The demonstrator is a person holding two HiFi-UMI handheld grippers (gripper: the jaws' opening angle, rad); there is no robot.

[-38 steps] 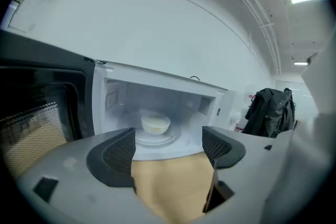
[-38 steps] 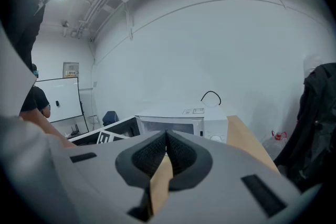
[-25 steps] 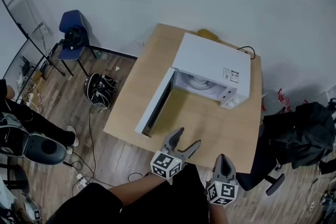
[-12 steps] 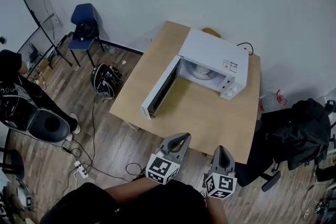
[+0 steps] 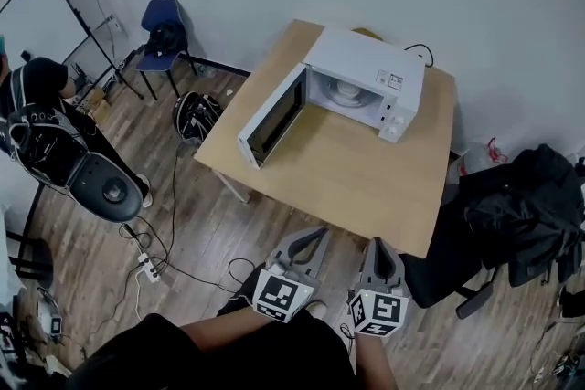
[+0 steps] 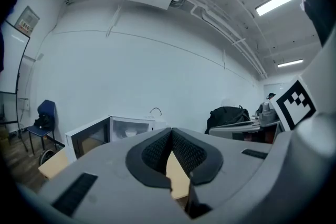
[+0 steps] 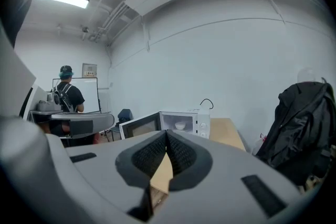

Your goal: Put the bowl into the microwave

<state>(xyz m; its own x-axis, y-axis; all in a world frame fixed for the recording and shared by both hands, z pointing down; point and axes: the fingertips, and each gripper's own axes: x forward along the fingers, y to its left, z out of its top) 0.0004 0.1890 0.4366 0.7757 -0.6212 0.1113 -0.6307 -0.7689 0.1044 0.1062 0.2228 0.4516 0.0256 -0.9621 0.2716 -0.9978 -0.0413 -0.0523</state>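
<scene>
You hold the left gripper (image 5: 317, 235) and the right gripper (image 5: 377, 244) side by side, close to your body and just off the near edge of the desk (image 5: 366, 187), above the wooden floor (image 5: 210, 242). In the left gripper view its fingers (image 6: 155, 152) are pressed together at the tips with nothing between them. In the right gripper view its fingers (image 7: 149, 152) likewise meet, and they too are empty. Both grippers point toward the white microwave (image 5: 366, 68), which stands at the far side of the desk, well apart from them. Its door (image 5: 272, 114) is swung fully open toward the left of the head view. The bowl (image 7: 180, 126), small and white, sits upright inside the open cavity, and neither gripper touches it. A black cable (image 5: 416, 50) leaves the back of the microwave. Left of the desk, a black backpack (image 5: 196, 116) lies on the floor and a blue chair (image 5: 163, 18) stands near the wall. A dark bag (image 5: 521, 215) rests on a chair to the right of the desk. A person (image 5: 37, 96) stands at the far left beside a whiteboard (image 5: 37, 14).
</scene>
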